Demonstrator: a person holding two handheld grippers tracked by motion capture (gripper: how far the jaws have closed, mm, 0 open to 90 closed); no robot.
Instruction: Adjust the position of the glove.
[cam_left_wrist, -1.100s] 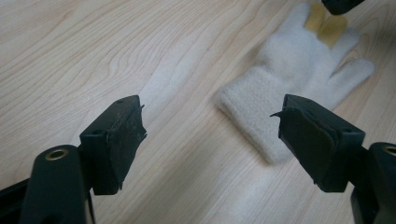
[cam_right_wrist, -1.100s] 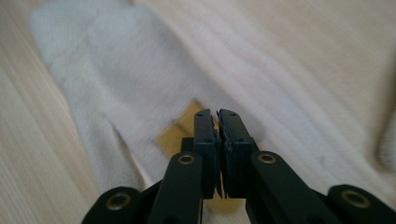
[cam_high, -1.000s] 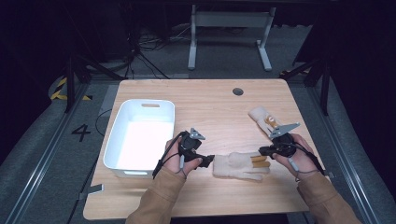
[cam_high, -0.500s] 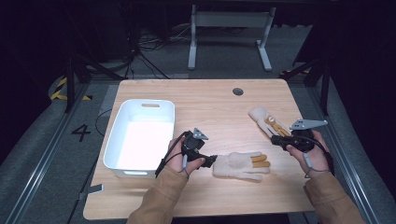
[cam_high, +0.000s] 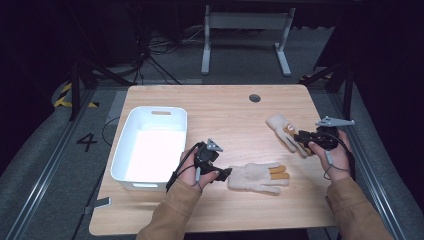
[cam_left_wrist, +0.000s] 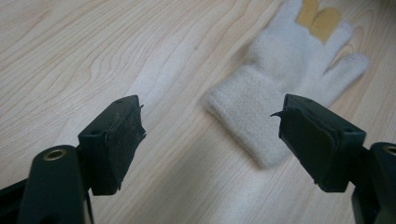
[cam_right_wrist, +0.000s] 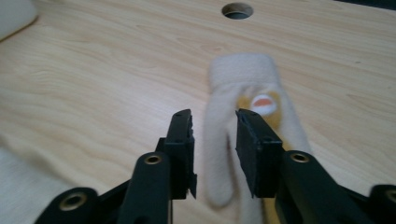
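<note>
Two cream knit gloves with tan finger patches lie flat on the wooden table. The near glove (cam_high: 260, 177) (cam_left_wrist: 285, 74) points its cuff at my left gripper (cam_high: 227, 173) (cam_left_wrist: 210, 135), which stands open just short of that cuff and holds nothing. The far glove (cam_high: 281, 127) (cam_right_wrist: 245, 79) lies at the right side. My right gripper (cam_high: 299, 137) (cam_right_wrist: 214, 144) hovers over its fingers. Its jaws have just been opening, and one cream glove finger lies between them without being pinched.
A white plastic bin (cam_high: 161, 109) stands on the left half of the table, just left of my left hand. A round cable hole (cam_high: 254, 98) (cam_right_wrist: 237, 10) sits near the table's far edge. Bare wood (cam_high: 225, 125) stretches between the bin and the far glove.
My right gripper has left the near glove's fingers and moved right to the far glove, and its jaws have spread apart. The left gripper and the near glove have stayed put.
</note>
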